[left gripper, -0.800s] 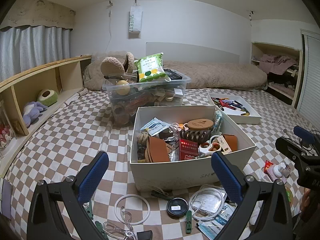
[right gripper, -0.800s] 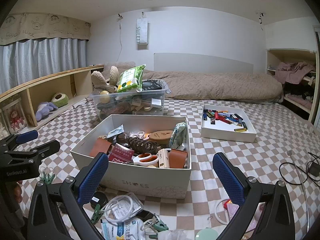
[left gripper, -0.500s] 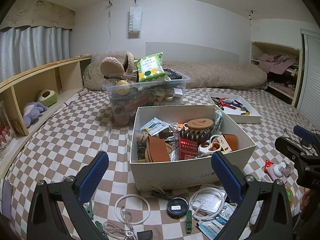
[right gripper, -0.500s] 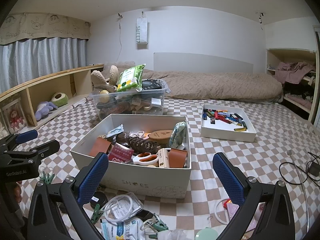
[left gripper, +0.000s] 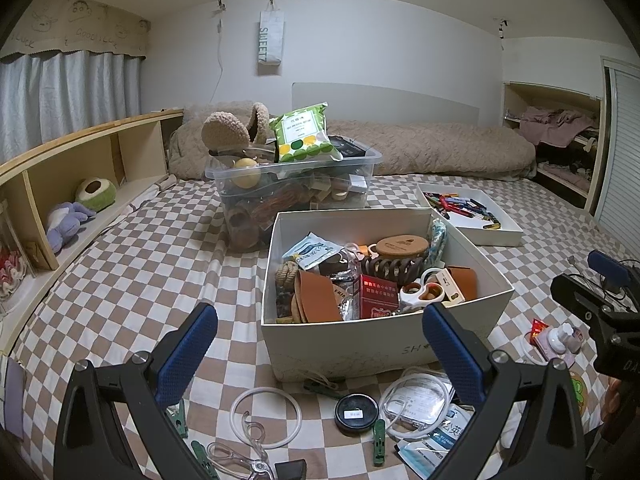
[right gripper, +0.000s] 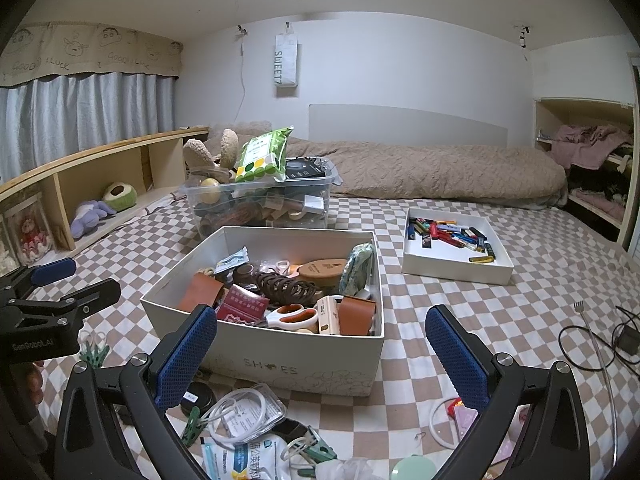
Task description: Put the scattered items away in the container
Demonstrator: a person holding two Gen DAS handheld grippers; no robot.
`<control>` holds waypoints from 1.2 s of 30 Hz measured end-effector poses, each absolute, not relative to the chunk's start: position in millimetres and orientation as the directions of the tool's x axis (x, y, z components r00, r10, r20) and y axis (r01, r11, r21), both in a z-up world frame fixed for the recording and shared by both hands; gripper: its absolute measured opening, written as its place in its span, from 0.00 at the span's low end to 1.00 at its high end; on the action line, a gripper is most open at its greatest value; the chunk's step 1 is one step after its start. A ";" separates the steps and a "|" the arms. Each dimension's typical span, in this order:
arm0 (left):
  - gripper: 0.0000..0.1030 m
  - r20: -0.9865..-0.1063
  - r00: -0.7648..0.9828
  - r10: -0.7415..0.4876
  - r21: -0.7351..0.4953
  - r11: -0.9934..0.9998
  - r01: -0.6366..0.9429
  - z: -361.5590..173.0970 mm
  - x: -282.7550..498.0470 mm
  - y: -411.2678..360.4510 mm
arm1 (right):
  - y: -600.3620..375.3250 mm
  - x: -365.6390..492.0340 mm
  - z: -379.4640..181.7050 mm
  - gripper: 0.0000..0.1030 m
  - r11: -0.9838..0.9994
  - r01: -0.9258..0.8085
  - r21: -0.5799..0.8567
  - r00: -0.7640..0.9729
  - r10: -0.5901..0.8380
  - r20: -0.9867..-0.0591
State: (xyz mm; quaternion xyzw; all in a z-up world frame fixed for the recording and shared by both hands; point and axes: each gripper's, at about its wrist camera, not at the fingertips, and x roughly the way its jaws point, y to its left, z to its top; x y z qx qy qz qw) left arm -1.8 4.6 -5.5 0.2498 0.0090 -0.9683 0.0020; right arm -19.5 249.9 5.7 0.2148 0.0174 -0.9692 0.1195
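A white shoe box (left gripper: 384, 344) (right gripper: 280, 364) stands on the checkered bed, holding scissors, a hair claw, a wooden lid and leather pieces. Scattered in front of it lie a black round tin (left gripper: 356, 408), a clear tube ring (left gripper: 266, 411), a packet with coiled tubing (left gripper: 416, 404) (right gripper: 244, 412), green clothes pegs (left gripper: 379, 436) and sachets (right gripper: 244, 460). My left gripper (left gripper: 320, 356) hangs open above these items, nothing between its blue pads. My right gripper (right gripper: 320, 356) is open too, just before the box front, holding nothing. A small bottle (left gripper: 560, 336) lies to the box's right.
A clear plastic bin (left gripper: 296, 188) full of things stands behind the box, and a white tray of markers (right gripper: 452, 248) at the right. Wooden shelves with plush toys (left gripper: 72, 220) line the left. A cable and charger (right gripper: 600, 344) lie at the right. A folded blanket (right gripper: 440, 172) lies at the back.
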 end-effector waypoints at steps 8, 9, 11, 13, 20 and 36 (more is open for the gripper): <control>1.00 -0.483 -0.876 -0.007 -0.025 -0.999 0.022 -9.3 3.0 -4.4 | 251.0 -17.8 7.9 1.00 -0.971 0.240 0.023 -0.881 -0.227 -0.414; 1.00 -0.481 -0.877 -0.010 -0.023 -0.999 0.025 -9.1 3.4 -5.5 | 251.7 -17.7 8.1 1.00 -0.971 0.237 0.025 -0.882 -0.226 -0.414; 1.00 -0.480 -0.877 -0.017 -0.023 -0.999 0.032 -7.6 3.0 -7.8 | 254.5 -17.5 8.5 1.00 -0.972 0.232 0.036 -0.882 -0.226 -0.413; 1.00 -0.480 -0.877 -0.028 -0.023 -0.999 0.044 -6.8 2.6 -11.2 | 257.3 -17.2 9.2 1.00 -0.972 0.232 0.046 -0.880 -0.229 -0.415; 1.00 -0.491 -0.870 -0.053 -0.028 -0.997 0.077 -6.6 0.4 -21.3 | 264.5 -16.9 9.6 1.00 -0.974 0.218 0.052 -0.881 -0.220 -0.419; 1.00 -0.607 -0.794 -0.043 -0.068 -0.992 0.105 -29.5 -25.0 -52.0 | 286.4 -24.9 -4.1 1.00 -0.977 0.189 0.097 -0.860 -0.212 -0.464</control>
